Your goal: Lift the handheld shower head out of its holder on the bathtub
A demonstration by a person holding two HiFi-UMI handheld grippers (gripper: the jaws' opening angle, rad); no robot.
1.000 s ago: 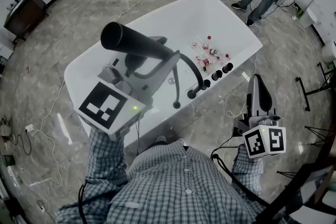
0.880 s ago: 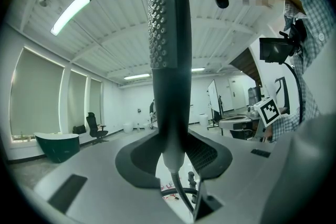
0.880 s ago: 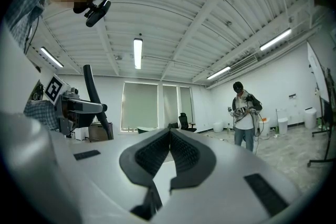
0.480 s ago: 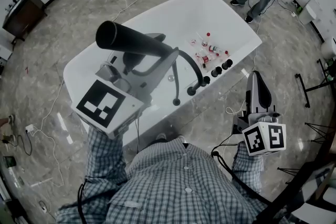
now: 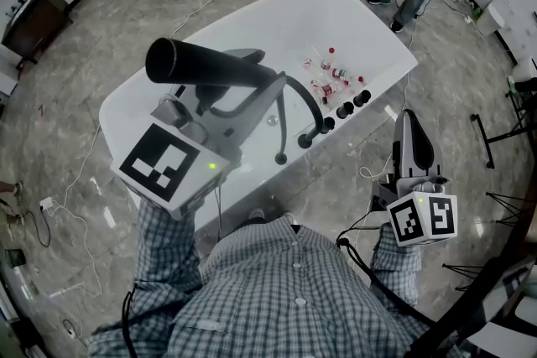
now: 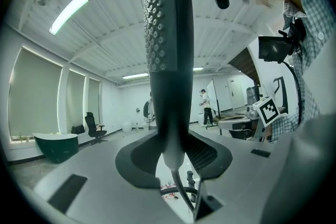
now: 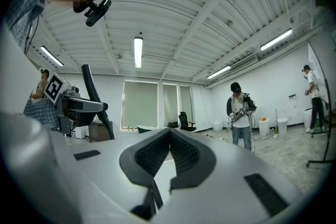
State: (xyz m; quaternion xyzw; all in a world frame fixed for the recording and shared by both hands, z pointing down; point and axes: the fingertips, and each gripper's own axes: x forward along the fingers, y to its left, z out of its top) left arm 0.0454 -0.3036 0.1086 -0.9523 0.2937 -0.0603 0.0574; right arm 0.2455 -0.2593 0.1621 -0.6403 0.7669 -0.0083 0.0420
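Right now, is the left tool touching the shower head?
Touching. The left gripper view shows the left tool clamped on the shower head, with no gap on either side of its handle.

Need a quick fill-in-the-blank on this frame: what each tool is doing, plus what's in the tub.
1. The left tool is shut on the black ___.
2. The right tool has its jaws ___, with nothing between them.
3. The small bottles lie inside the white ___.
Missing words: shower head; shut; bathtub.
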